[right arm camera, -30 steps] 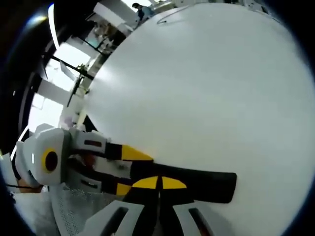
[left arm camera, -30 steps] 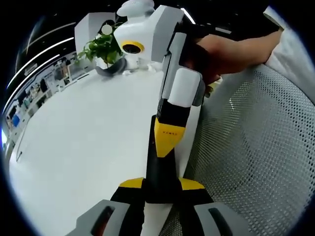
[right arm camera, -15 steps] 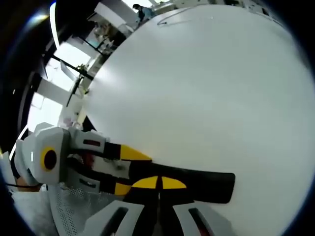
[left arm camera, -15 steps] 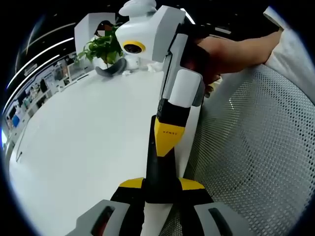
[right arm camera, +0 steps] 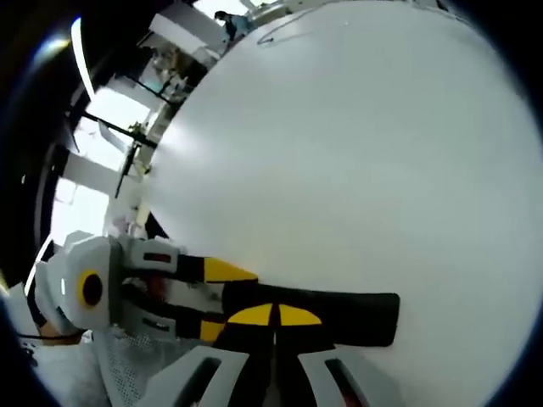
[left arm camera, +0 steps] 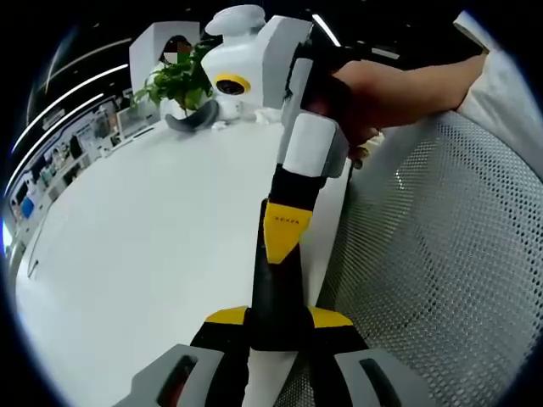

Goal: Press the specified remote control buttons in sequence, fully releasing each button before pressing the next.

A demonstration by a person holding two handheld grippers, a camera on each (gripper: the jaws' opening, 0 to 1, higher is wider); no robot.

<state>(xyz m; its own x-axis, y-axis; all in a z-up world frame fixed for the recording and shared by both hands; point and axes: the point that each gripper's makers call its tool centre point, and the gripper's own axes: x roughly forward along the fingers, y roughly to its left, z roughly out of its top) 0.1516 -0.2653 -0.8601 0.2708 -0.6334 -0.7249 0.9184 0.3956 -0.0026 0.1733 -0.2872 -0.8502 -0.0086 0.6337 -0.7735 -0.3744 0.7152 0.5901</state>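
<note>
Jaws of the left gripper (left arm camera: 270, 326) clenched the long black remote control (left arm camera: 276, 284) at the smooth white counter (left arm camera: 144, 229) edge; the right gripper (right arm camera: 273, 326), clenched empty, pressed on it (apparently mid-press). Next: lift fully clear before pressing again.

Left gripper (left arm camera: 278, 318) clamped on black remote (left arm camera: 273, 292), right gripper (left arm camera: 284, 233) touching it

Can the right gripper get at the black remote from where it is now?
Probably yes. The right gripper already sits right over the remote, which the left gripper appears to hold near the edge of the white table. Nothing stands between them. Whether its fingers touch a button, I cannot tell.
</note>
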